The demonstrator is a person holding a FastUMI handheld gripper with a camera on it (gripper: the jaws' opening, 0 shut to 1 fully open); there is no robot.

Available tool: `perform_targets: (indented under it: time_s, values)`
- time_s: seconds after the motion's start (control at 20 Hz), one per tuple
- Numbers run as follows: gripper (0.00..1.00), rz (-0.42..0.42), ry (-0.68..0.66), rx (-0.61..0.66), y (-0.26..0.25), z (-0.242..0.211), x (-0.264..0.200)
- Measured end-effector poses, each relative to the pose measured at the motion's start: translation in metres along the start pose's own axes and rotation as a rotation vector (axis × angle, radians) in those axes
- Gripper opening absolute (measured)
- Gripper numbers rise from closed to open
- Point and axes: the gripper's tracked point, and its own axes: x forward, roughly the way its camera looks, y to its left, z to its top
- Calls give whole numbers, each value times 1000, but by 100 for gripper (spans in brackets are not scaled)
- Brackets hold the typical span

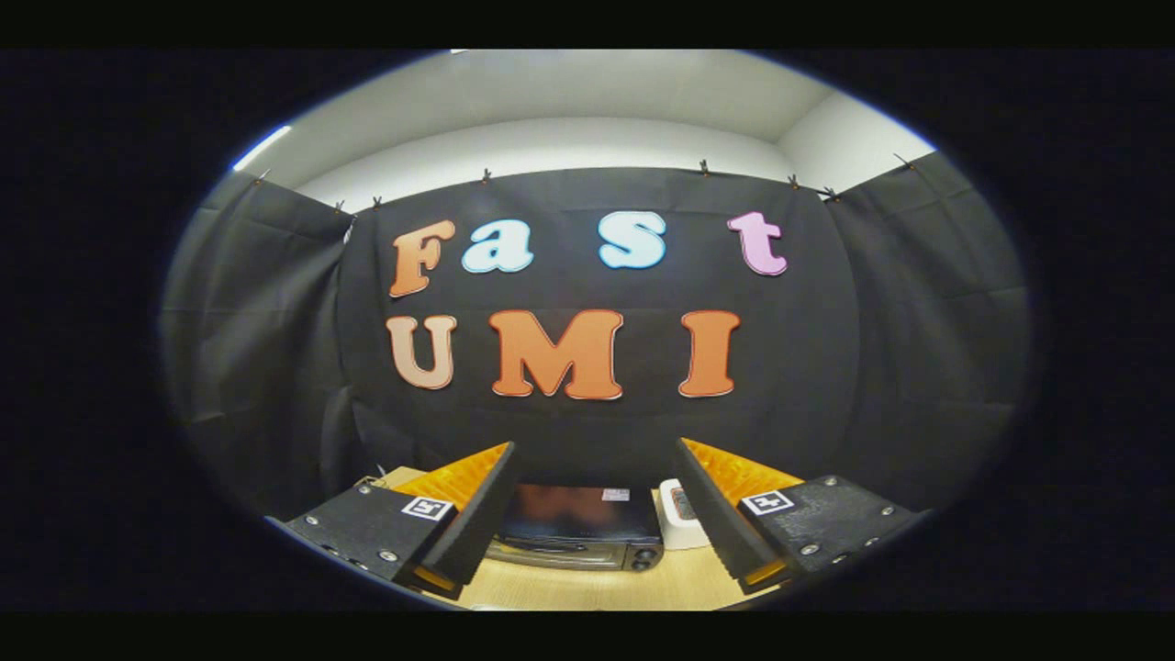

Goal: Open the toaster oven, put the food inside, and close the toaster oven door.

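Note:
A dark toaster oven [580, 532] stands on a light wooden table [597, 588], beyond and between my two fingers, seen from above. Its glossy top faces me and its front shows a handle and knobs at the lower edge; the door looks closed. My gripper [595, 514] is held high and back from the oven, open, with nothing between its fingers. No food shows.
A small white box-like device [681, 525] sits on the table just right of the oven, partly behind my right finger. Black cloth walls close in the booth behind and to both sides of the table.

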Motion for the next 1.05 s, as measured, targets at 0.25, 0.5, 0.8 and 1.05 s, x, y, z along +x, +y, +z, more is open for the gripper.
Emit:
perform_targets:
  time_s: [0.25, 0.5, 0.8, 1.05]
  values:
    - [98, -4, -34, -17, -7, 22, -9]
    - [98, -30, -83, 16, -25, 43, -21]
    - [98, -34, -88, 49, -30, 44, -23]
    - [98, -26, -88, 34, -24, 43, -21]
